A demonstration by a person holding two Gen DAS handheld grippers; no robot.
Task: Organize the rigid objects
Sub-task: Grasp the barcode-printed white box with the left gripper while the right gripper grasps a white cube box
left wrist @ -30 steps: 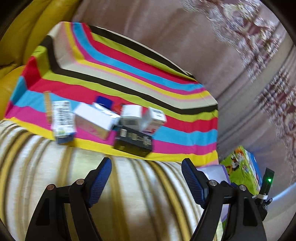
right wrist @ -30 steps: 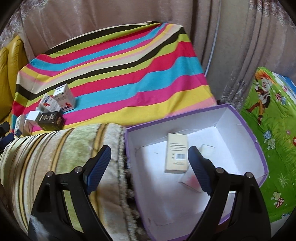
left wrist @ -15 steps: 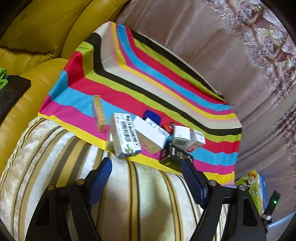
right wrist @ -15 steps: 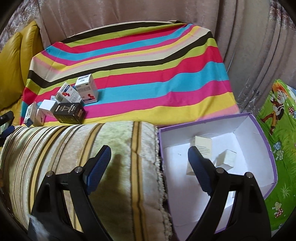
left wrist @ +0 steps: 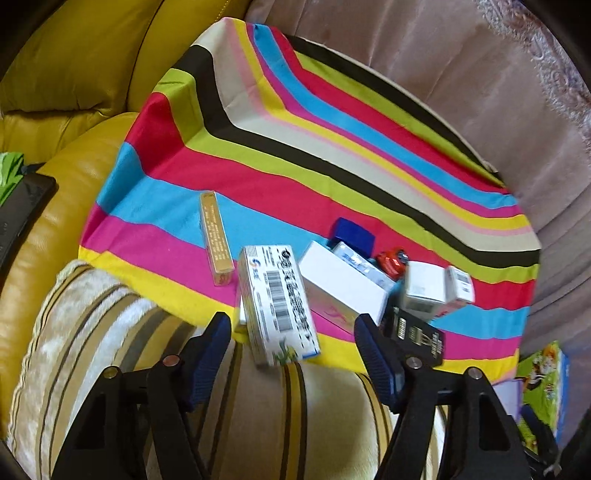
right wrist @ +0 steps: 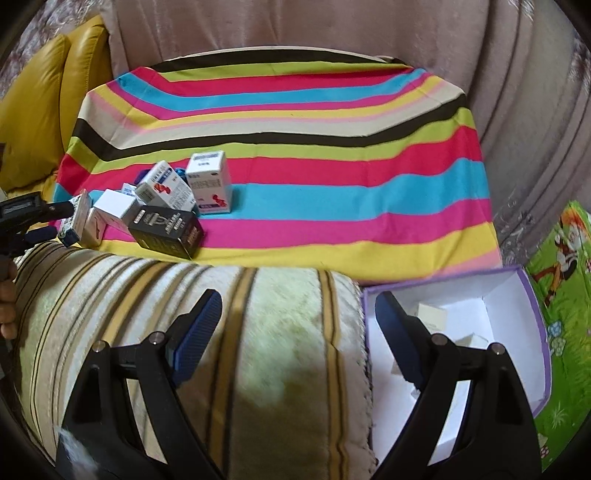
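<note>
1. You have a striped cloth in red, blue, pink, yellow, green and black [left wrist: 280, 155] spread flat ahead.
2. Nearest you lies a plush cream cushion with tan and brown stripes [right wrist: 258, 332].
3. To your left sits a yellow leather sofa [left wrist: 74, 66], with a dark flat device [left wrist: 22, 206] on its arm.
4. Behind hangs a dusty-pink curtain [right wrist: 332, 26].
5. At your right lies a green cartoon-print mat [right wrist: 565, 295].
</note>
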